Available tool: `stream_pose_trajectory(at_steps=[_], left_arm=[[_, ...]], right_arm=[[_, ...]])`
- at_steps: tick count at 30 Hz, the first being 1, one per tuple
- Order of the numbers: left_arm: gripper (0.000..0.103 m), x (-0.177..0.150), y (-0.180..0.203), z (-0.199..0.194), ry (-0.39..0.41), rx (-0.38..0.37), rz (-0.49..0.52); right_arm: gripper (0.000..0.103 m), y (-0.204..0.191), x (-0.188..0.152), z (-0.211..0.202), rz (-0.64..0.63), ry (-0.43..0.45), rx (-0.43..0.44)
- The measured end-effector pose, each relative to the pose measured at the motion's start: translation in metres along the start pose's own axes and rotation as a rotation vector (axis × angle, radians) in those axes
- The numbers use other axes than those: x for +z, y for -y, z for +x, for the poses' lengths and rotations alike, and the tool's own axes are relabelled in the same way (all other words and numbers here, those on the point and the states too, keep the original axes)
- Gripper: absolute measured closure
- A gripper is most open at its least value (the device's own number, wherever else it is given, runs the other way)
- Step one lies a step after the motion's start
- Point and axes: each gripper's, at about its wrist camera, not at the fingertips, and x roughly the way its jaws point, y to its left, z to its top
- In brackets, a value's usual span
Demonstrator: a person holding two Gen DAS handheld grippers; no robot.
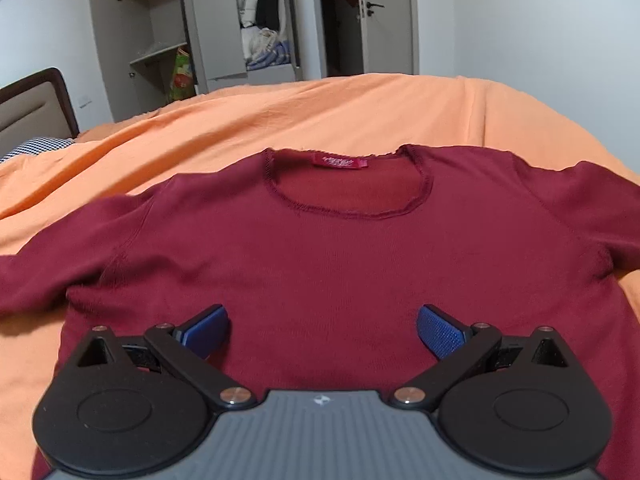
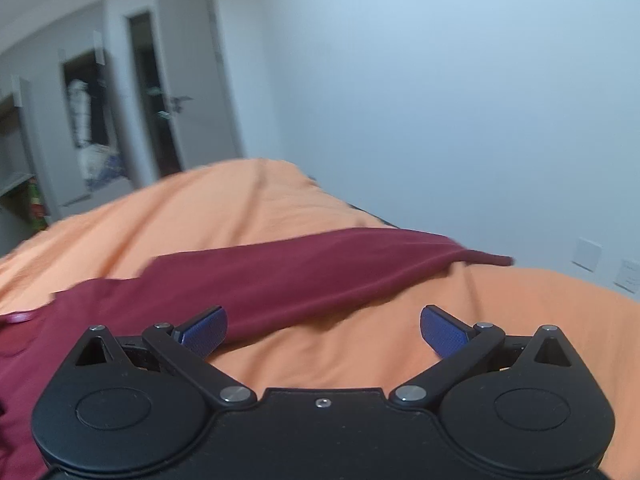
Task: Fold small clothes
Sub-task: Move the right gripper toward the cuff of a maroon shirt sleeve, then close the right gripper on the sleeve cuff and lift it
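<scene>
A dark red top point(image 1: 320, 248) lies spread flat, front up, on an orange bedcover point(image 1: 280, 112), neckline and label at the far side. The left gripper point(image 1: 322, 332) hangs over the middle of the garment's body, jaws spread wide, blue pads point(image 1: 438, 334) clear of each other and nothing between them; contact with the cloth cannot be confirmed. In the right wrist view, one sleeve point(image 2: 340, 268) runs out across the bedcover toward the wall. The right gripper point(image 2: 324, 332) sits near that sleeve's near edge, also wide open and empty, with its left pad over red fabric and its right pad over bare orange cover.
</scene>
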Motion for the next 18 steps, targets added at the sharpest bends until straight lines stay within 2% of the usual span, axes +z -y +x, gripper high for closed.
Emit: stream_pose_trajectory(at_steps=[7,12,14,17,18], left_arm=[[0.000,-0.019,0.005,0.000,0.071,0.028,0.021],[0.000,-0.027,0.005,0.001,0.092,0.029,0.021],[0.000,-0.028,0.005,0.002,0.091,0.032,0.025],[0.000,-0.028,0.006,0.003,0.093,0.033,0.027],[0.000,-0.028,0.006,0.003,0.092,0.032,0.026]], right_arm=[[0.000,0.051,0.026,0.042,0.156,-0.038,-0.067],[0.001,0.090,0.040,0.074,0.276,-0.072,-0.073],[0.007,0.102,0.043,0.084,0.358,-0.094,-0.074],[0.021,0.113,0.048,0.092,0.430,-0.108,-0.103],[0.028,0.115,0.050,0.095,0.448,-0.117,-0.115]])
